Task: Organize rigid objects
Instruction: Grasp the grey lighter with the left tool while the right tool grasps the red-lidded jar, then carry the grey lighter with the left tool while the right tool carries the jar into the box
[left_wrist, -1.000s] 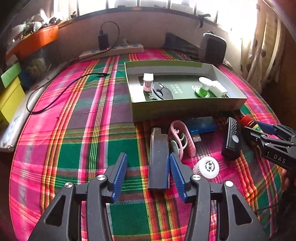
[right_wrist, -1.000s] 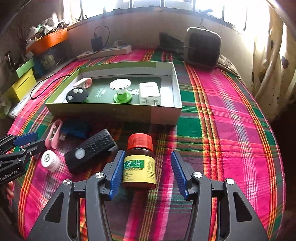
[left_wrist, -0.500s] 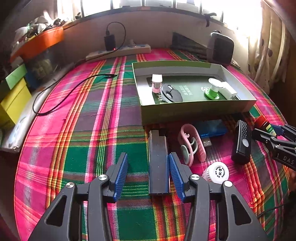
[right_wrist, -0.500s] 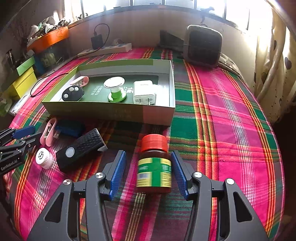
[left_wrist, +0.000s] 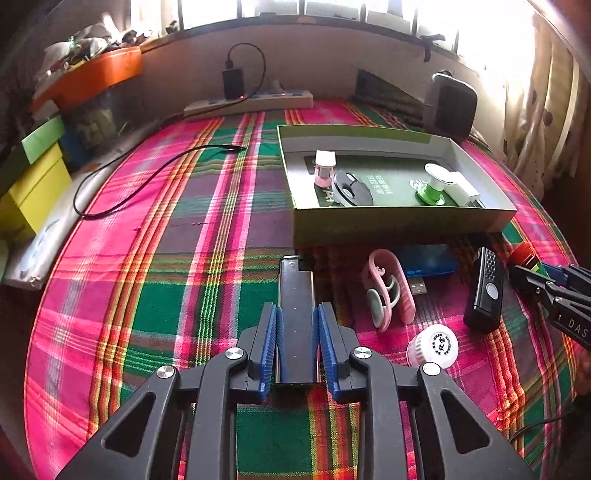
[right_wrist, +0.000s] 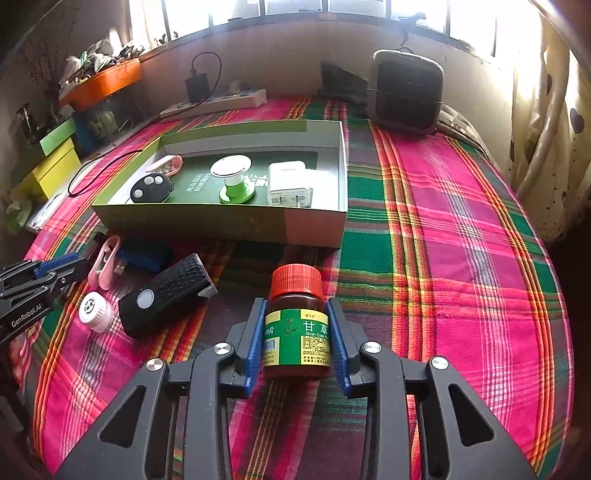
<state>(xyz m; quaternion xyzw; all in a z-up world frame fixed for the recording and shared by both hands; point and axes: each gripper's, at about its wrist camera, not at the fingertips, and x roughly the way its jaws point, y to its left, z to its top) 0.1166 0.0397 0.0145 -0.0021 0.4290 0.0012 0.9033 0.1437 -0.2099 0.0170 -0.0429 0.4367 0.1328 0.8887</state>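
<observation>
A long black bar-shaped object lies on the plaid cloth just in front of the green box. My left gripper is closing on it, and its blue pads touch both long sides. A brown bottle with a red cap and a green label stands upright in front of the box. The jaws of my right gripper are closing on it, with the pads against its sides. Inside the box are a black key fob, a green spool and a white charger.
Loose on the cloth between the grippers lie a pink clip, a blue USB device, a black ribbed device and a white-capped jar. At the back are a power strip, a black cable and a dark heater.
Both grippers have closed from wide open: the left onto the black bar, the right onto the brown bottle. Neither hand has shifted noticeably.
</observation>
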